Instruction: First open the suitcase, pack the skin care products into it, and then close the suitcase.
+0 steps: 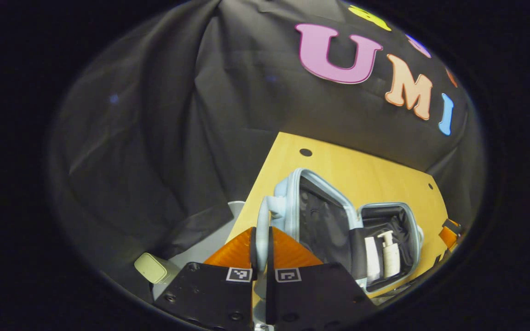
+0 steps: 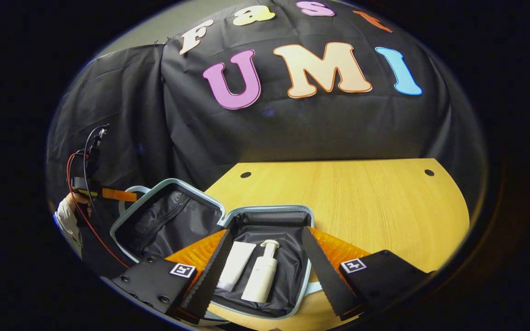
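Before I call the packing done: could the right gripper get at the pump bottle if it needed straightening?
Probably yes. The right gripper is open just above the open suitcase, and the pump bottle lies uncovered beside the tube, nothing between.

Open suitcase (image 2: 228, 230) on the desk (image 2: 361, 207), two skin care products in its base.

In the right gripper view the base sits at lower centre with the raised lid (image 2: 164, 220) to its left; inside the base, the tube (image 2: 236, 265) lies just left of the pump bottle (image 2: 261, 273). In the left gripper view the lid's handle (image 1: 262, 225) stands between the left gripper's (image 1: 262, 257) fingers at lower centre, the base to the lower right.
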Demonstrator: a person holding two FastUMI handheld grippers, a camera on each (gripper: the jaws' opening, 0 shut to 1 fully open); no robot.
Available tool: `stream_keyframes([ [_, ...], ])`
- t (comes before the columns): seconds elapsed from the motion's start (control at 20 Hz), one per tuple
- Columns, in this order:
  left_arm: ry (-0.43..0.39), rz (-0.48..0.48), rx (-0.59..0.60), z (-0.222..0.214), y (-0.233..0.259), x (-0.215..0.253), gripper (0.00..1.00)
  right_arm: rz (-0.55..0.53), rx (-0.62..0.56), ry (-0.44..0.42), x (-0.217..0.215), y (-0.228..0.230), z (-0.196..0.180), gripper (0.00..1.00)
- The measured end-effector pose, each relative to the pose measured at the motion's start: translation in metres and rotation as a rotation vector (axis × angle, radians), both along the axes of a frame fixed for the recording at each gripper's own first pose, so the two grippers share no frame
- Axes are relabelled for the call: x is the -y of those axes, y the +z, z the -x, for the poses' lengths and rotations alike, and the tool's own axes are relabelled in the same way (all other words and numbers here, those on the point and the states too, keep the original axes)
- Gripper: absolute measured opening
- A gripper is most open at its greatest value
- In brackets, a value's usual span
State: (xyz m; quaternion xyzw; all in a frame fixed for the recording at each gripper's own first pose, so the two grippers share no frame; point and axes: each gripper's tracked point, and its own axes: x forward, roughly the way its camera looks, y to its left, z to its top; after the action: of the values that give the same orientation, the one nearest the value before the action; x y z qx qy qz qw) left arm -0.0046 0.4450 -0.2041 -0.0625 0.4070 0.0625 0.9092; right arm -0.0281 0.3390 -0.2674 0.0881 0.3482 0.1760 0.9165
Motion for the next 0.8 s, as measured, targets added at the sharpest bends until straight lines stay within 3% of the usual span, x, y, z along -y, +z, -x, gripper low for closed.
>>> stream_keyframes([
  [0.25, -0.079, -0.027, 0.059, -0.006, 0.039, 0.049, 0.06, -0.026, 0.009, 0.005, 0.015, 0.009, 0.005, 0.98],
  [0.8, -0.309, 0.072, 0.166, -0.03, 0.101, 0.197, 0.04, -0.036, 0.036, -0.078, 0.084, 0.03, 0.005, 0.98],
])
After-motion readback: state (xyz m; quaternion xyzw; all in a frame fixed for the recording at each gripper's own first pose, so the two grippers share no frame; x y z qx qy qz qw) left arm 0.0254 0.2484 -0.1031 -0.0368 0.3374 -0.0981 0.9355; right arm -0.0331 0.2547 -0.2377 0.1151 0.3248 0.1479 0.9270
